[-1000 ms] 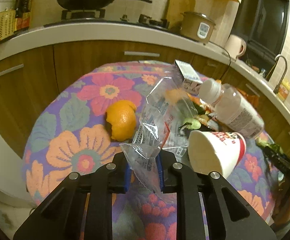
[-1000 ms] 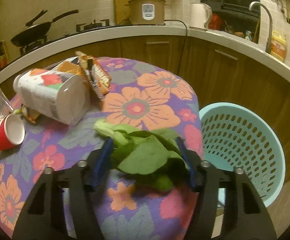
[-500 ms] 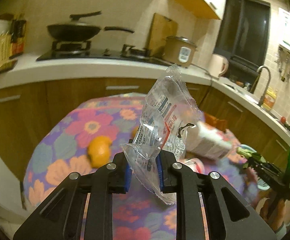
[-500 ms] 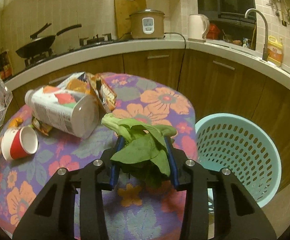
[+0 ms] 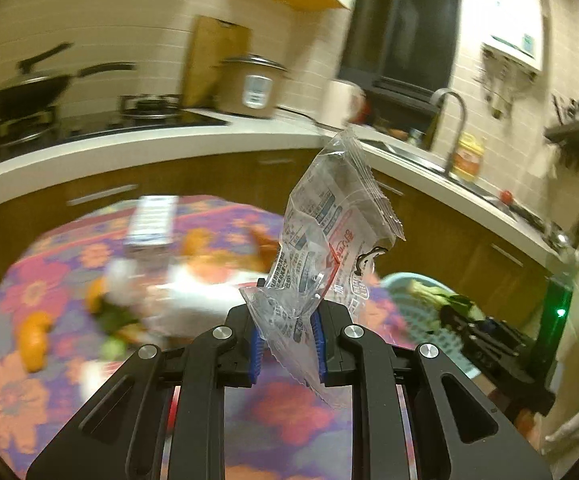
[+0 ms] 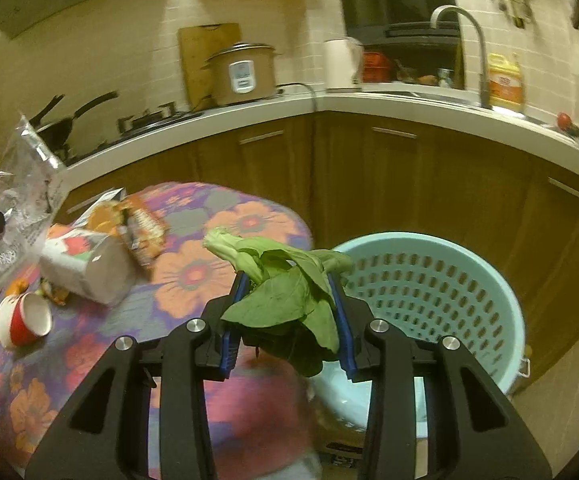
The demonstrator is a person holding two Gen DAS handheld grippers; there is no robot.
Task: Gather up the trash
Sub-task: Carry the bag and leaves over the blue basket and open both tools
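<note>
Basket [image 6: 429,288] right of the table [image 6: 217,220], cup [image 6: 23,318] and canister [image 6: 85,268] lying on table, counter [image 6: 369,104] behind

A floral-clothed table [image 6: 249,220] bears a toppled tub [image 6: 85,268], red cup [image 6: 23,318] and snack wrapper [image 6: 141,228].

Table litter [image 5: 193,280] blurred (left wrist view), unidentifiable.

Glossy clear plastic wrapper [image 5: 329,240], perforated plastic basket [image 6: 429,292], apparently cloth table cover [image 6: 217,232].
</note>
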